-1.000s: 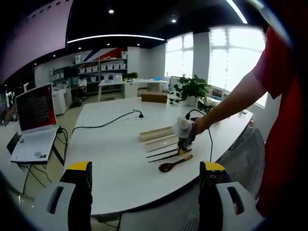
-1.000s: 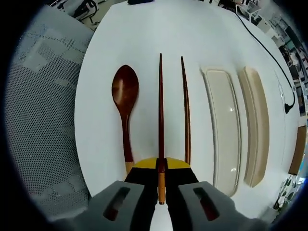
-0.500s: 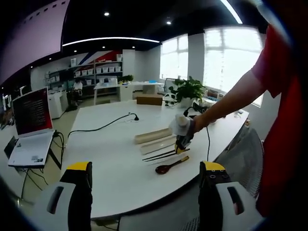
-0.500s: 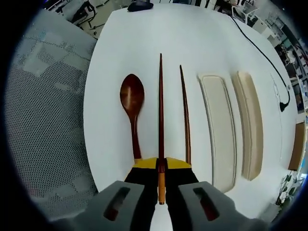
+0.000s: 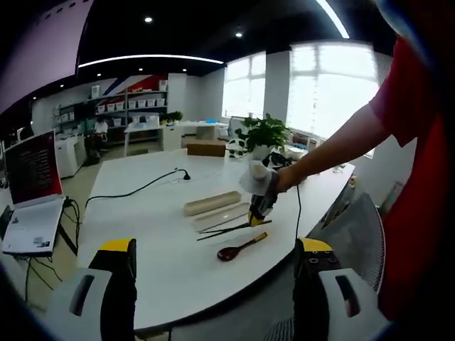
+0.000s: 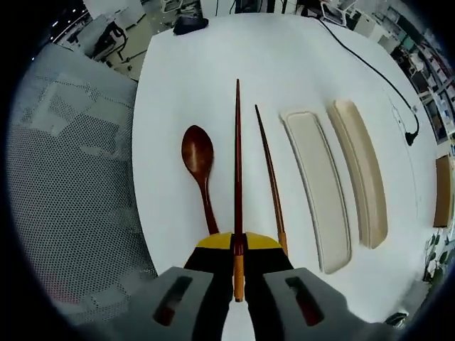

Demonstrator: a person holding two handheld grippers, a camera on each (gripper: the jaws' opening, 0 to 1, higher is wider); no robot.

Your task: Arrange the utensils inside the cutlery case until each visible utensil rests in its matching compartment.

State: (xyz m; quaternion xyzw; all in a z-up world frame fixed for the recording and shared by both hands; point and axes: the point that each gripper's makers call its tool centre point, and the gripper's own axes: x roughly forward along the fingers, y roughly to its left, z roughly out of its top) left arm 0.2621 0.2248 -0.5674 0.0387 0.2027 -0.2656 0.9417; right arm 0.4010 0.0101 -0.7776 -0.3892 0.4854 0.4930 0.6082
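My right gripper [image 6: 237, 250] is shut on a dark wooden chopstick [image 6: 237, 163], held above the white table [image 6: 213, 64]. Left of it lies a brown spoon [image 6: 199, 163]. The second chopstick [image 6: 269, 177] lies to its right. Further right sit the open cutlery case tray [image 6: 316, 188] and its beige lid [image 6: 361, 170], both empty. In the left gripper view the right gripper [image 5: 257, 201] hangs over the chopsticks [image 5: 224, 227] beside the spoon [image 5: 240, 247] and case [image 5: 212, 202]. My left gripper [image 5: 217, 266] is open, far back from the table.
A black cable [image 5: 135, 190] crosses the table [image 5: 142, 234] towards a laptop [image 5: 28, 192] on a stand at left. A potted plant [image 5: 266, 131] stands at the far edge. A mesh chair [image 6: 64, 177] sits beside the table. A person's arm in a red sleeve [image 5: 405, 106] reaches in.
The right gripper has risen with the chopstick, so the spoon, the other chopstick and the case look smaller and lower. The left view has drifted sideways.
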